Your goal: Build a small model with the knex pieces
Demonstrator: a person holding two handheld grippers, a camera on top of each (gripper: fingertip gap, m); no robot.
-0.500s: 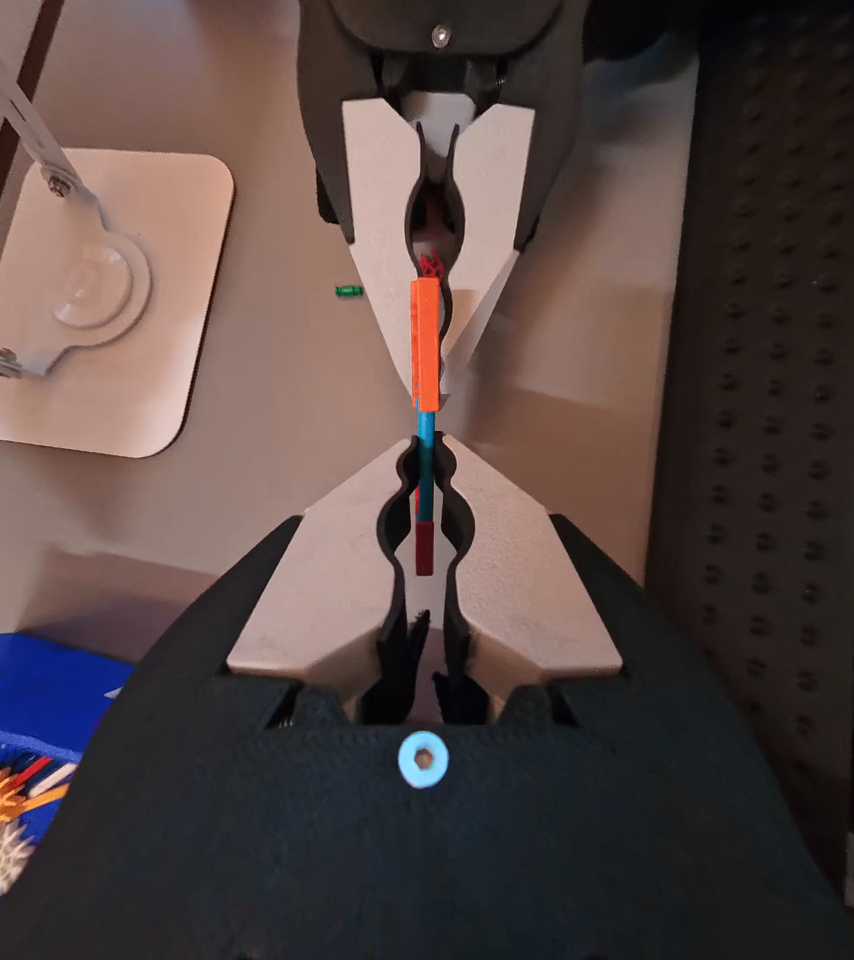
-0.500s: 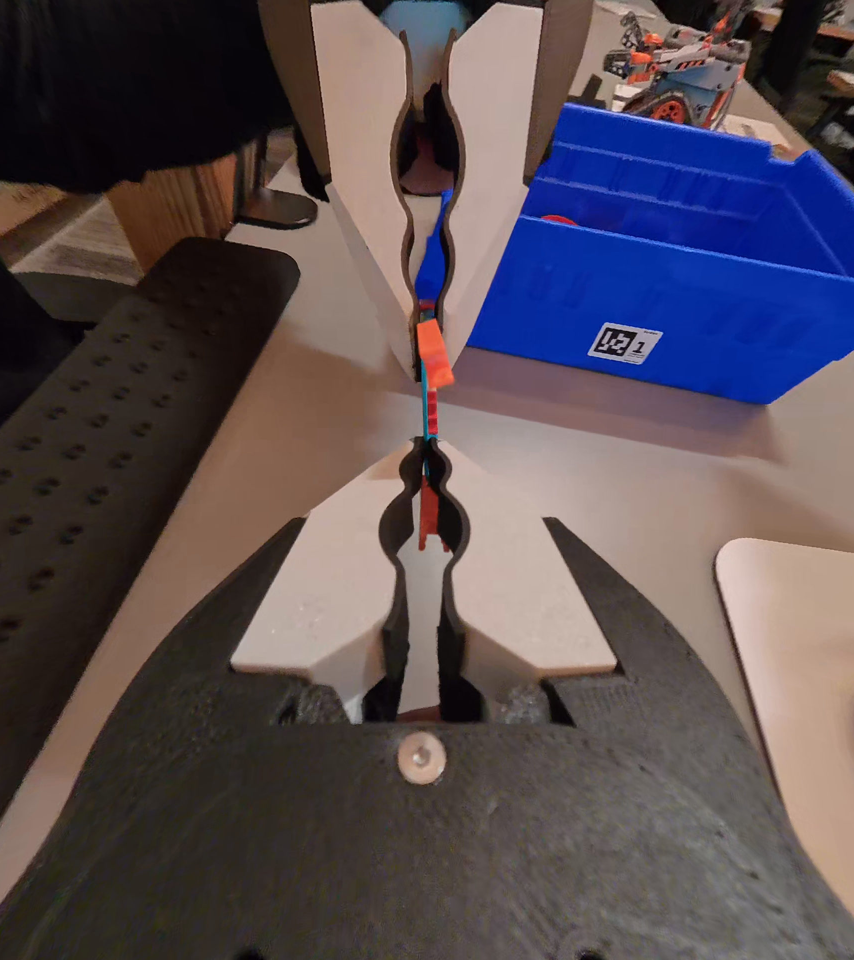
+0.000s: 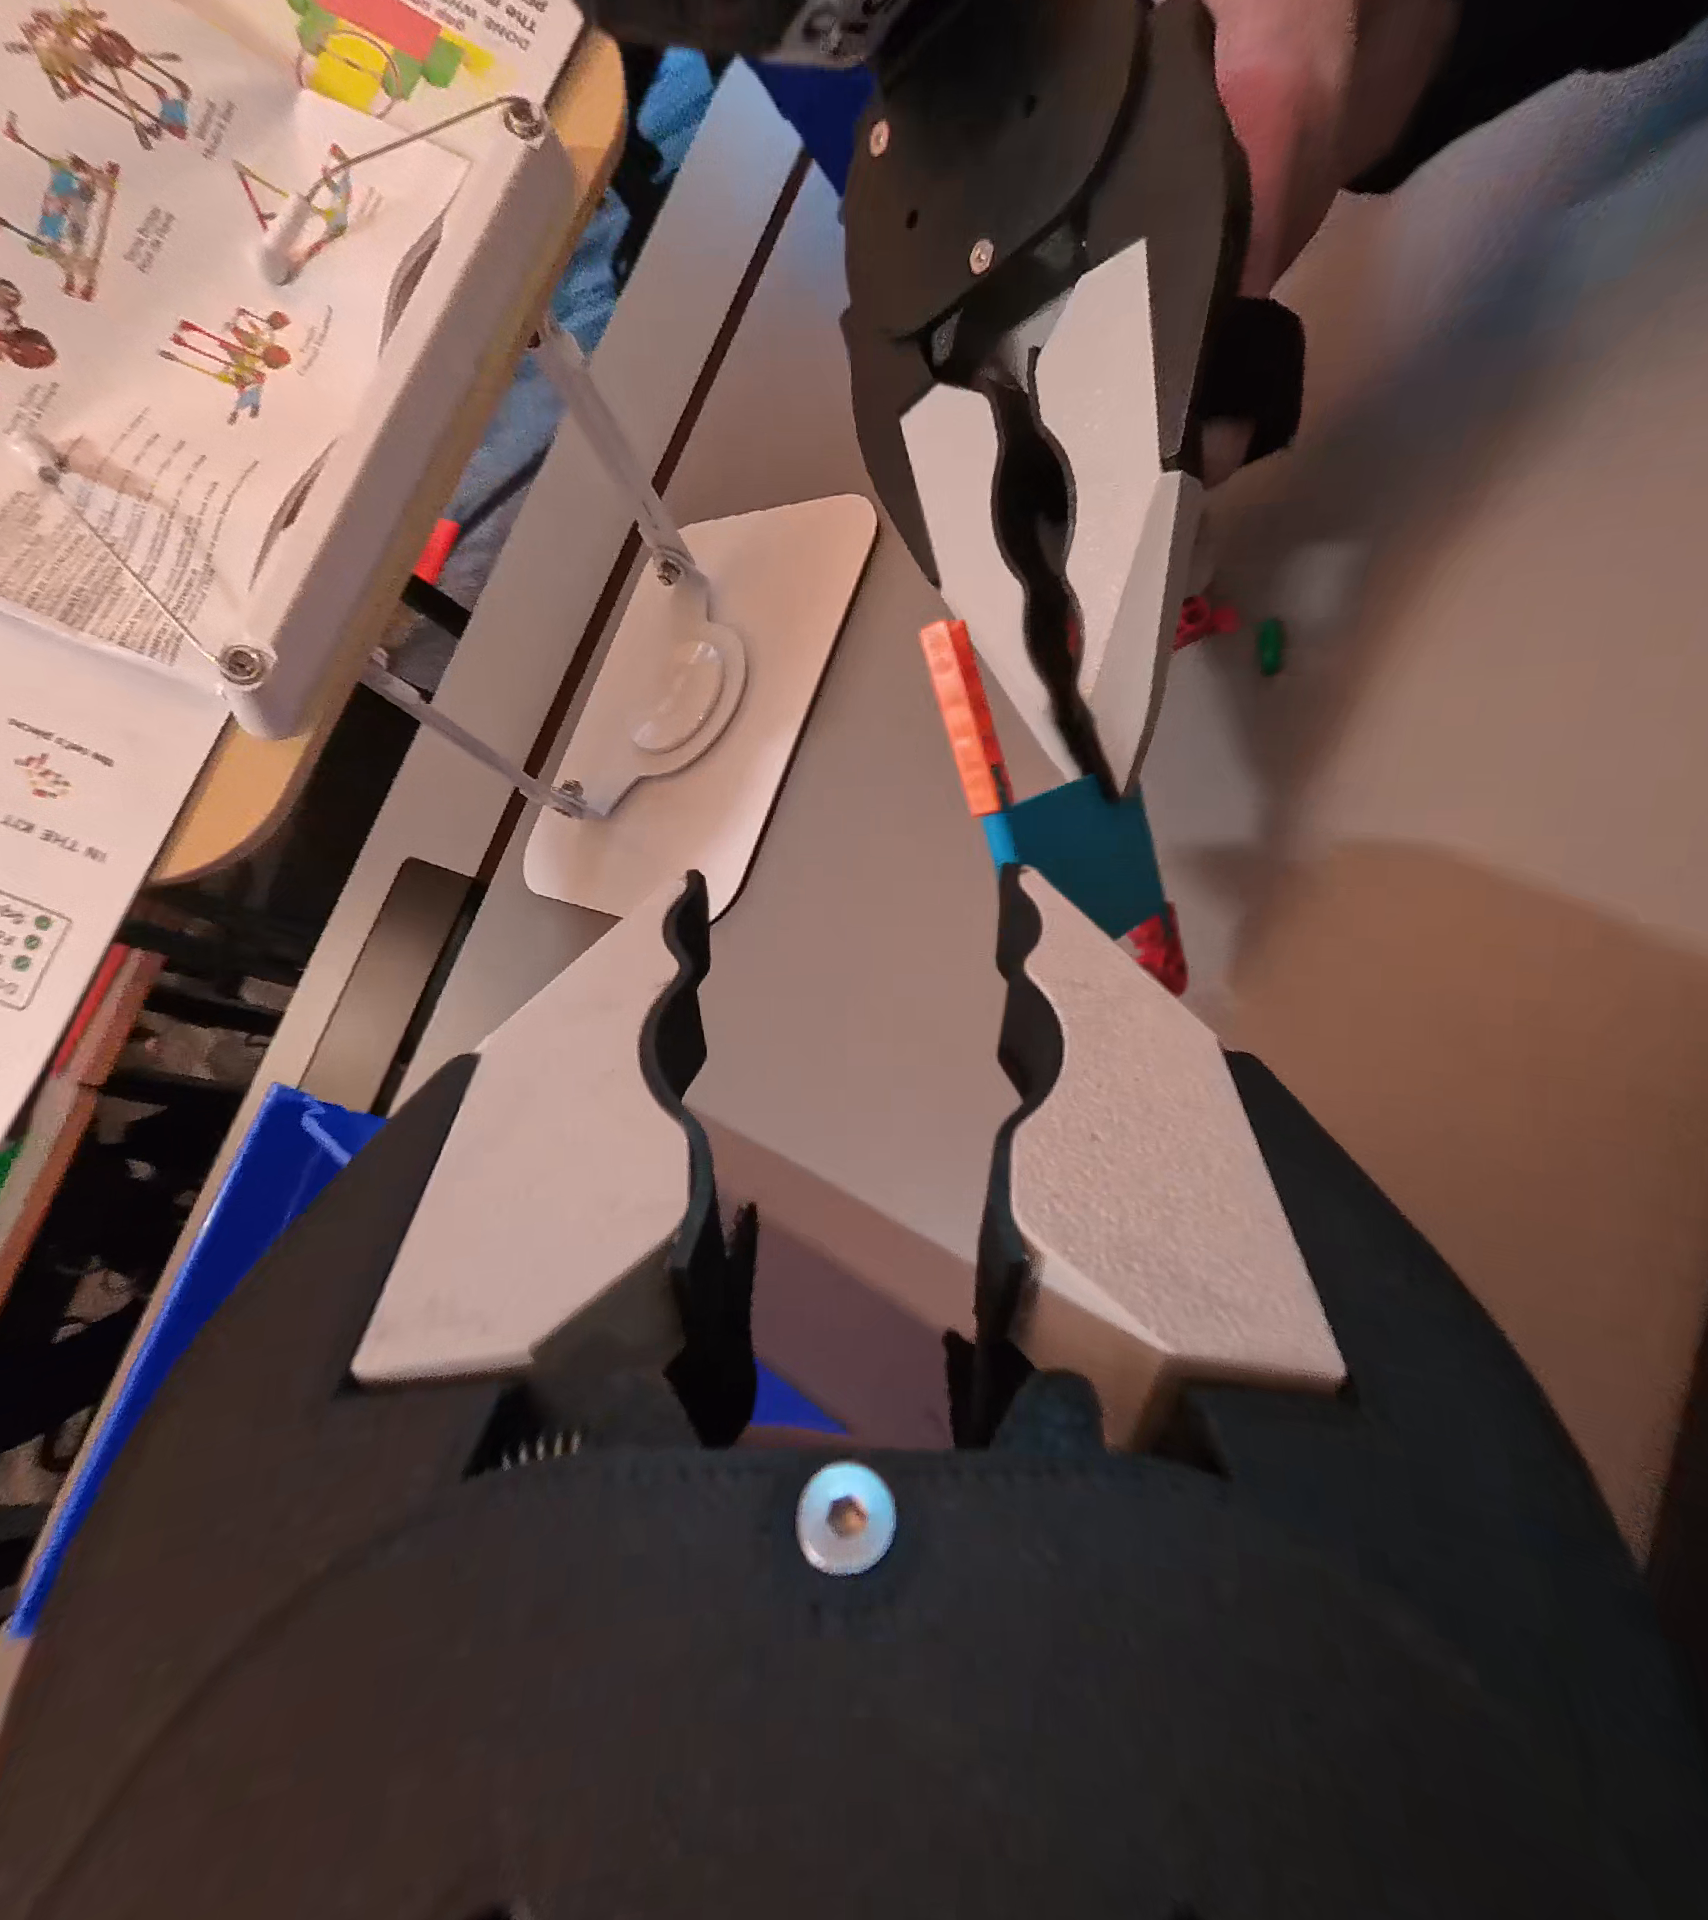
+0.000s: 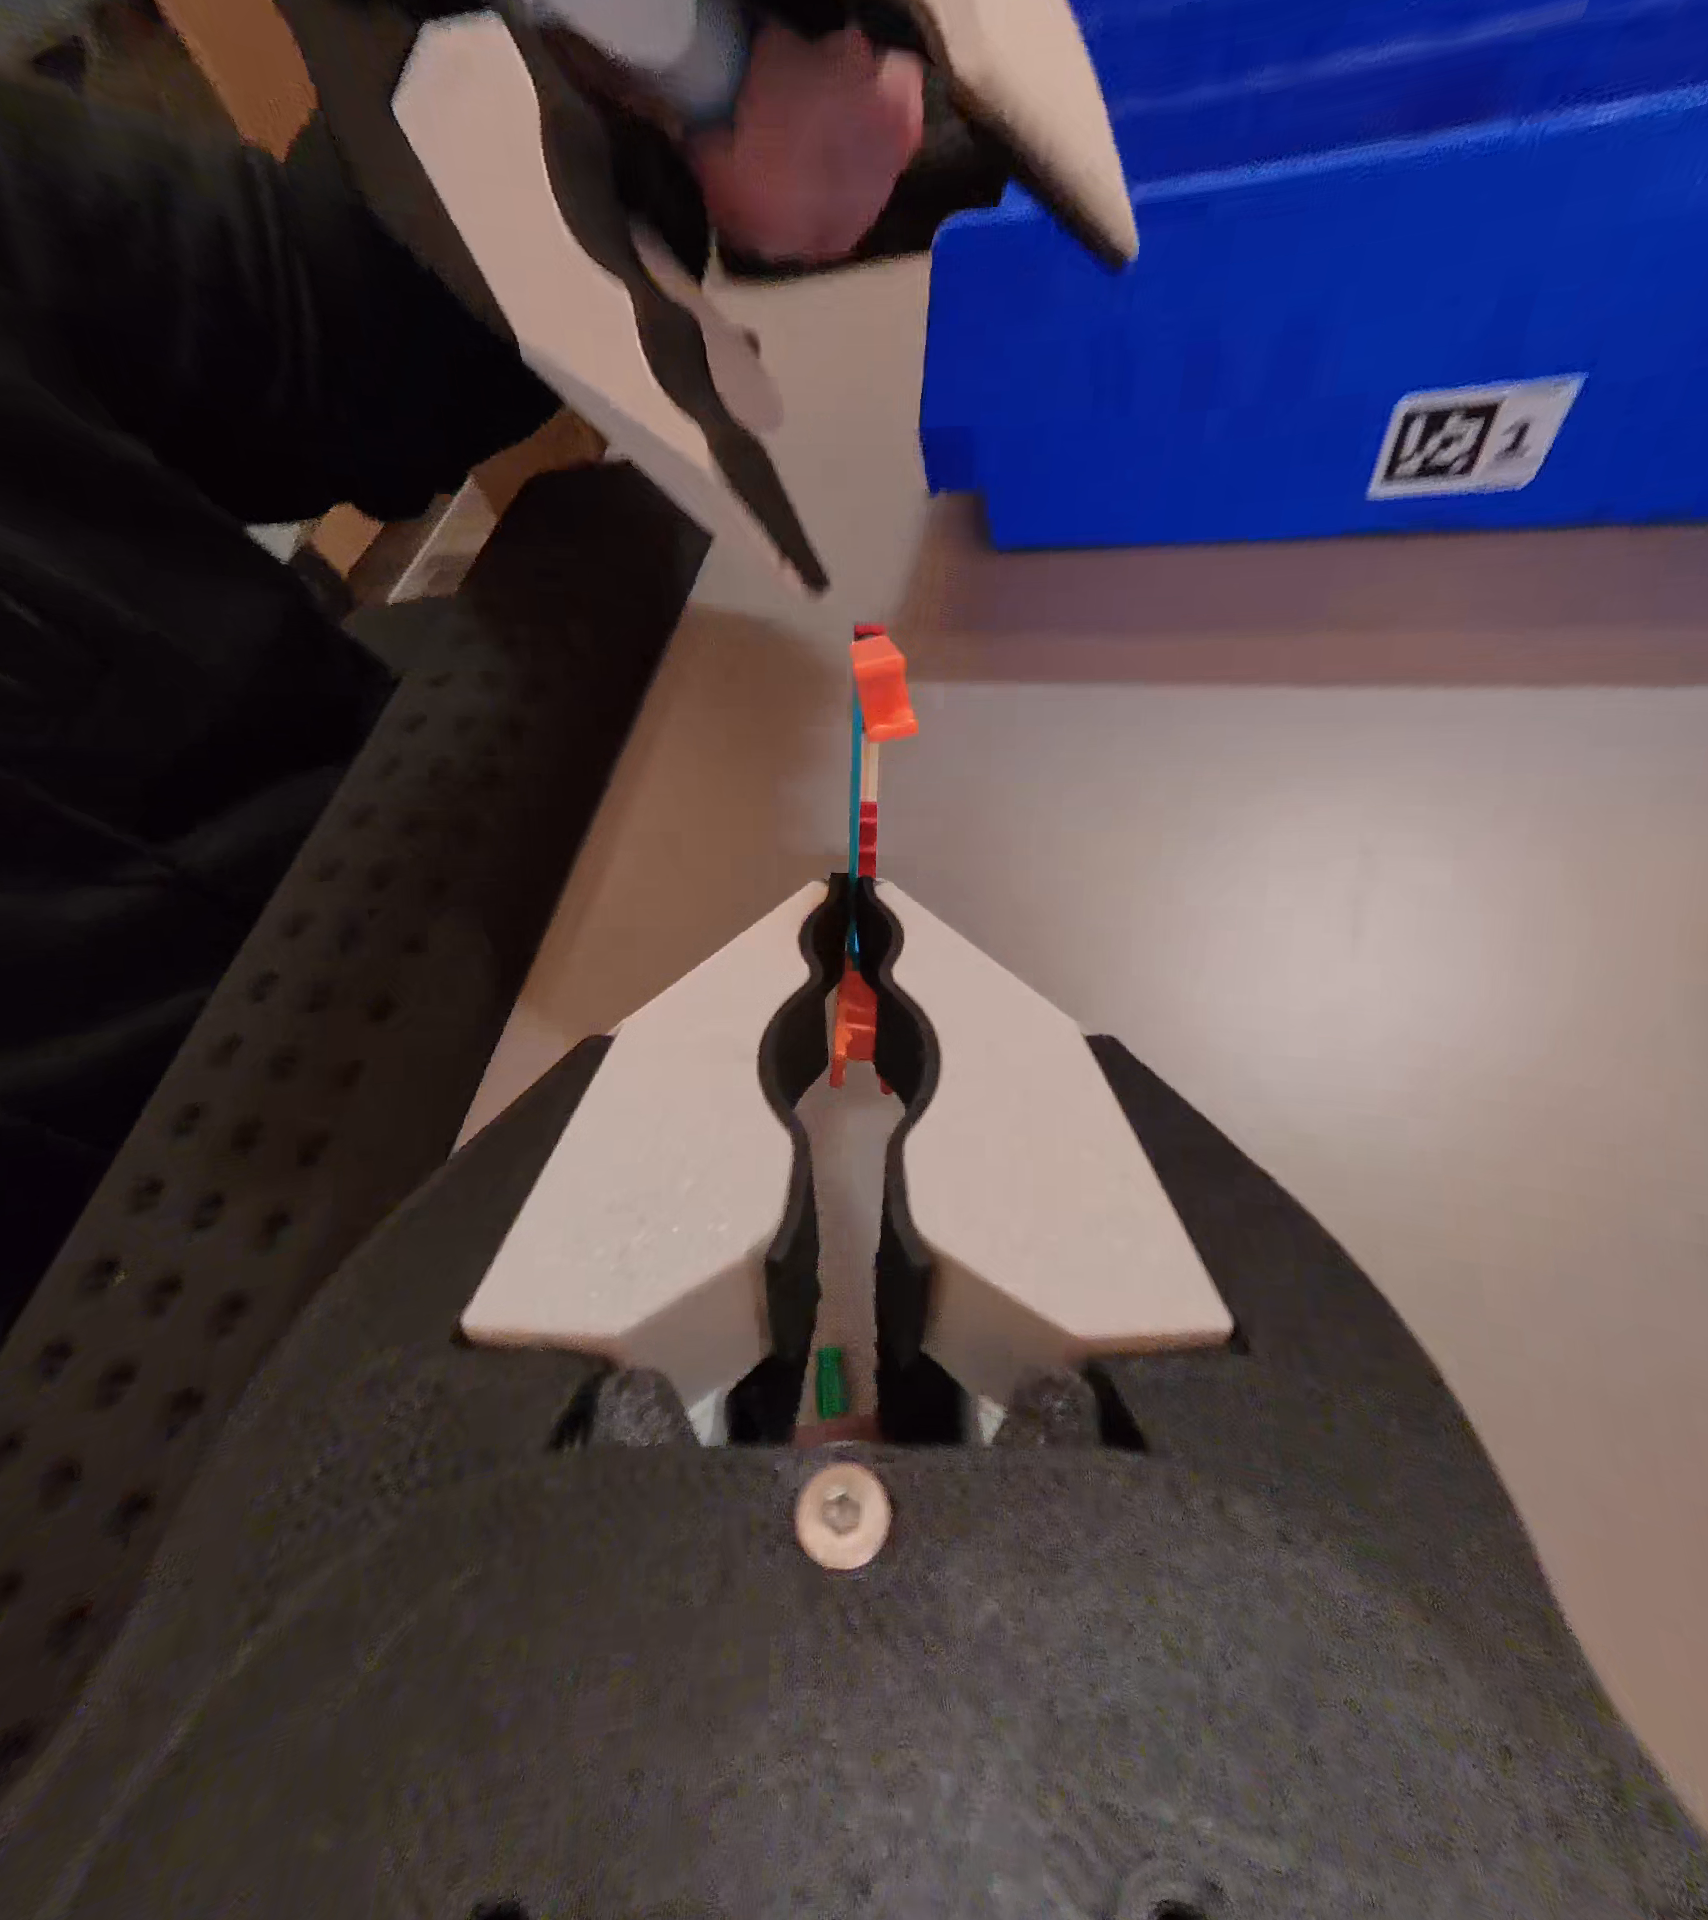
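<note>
Half a second ago both grippers pinched the same toy piece end to end; now the left gripper [image 3: 850, 904] has let go, its jaws spread wide with nothing between them, and its camera has swung toward a sheet on a stand. The right gripper [image 4: 852, 883] remains clamped on the piece [image 4: 865, 790], a thin teal panel [image 3: 1084, 852] with orange [image 3: 959, 717] and red clips, held clear above the table [image 4: 1349, 883].

On the left, the blue bin [image 4: 1245, 312] carries a white sticker [image 4: 1473, 436] with a black square code. The instruction sheet [image 3: 102, 312] on its stand shows pictures of toy models and printed text. A dark perforated mat [image 4: 154, 1039] lies along the table edge. A small green part [image 3: 1269, 644] and a red one [image 3: 1198, 615] lie on the table beyond the right gripper.
</note>
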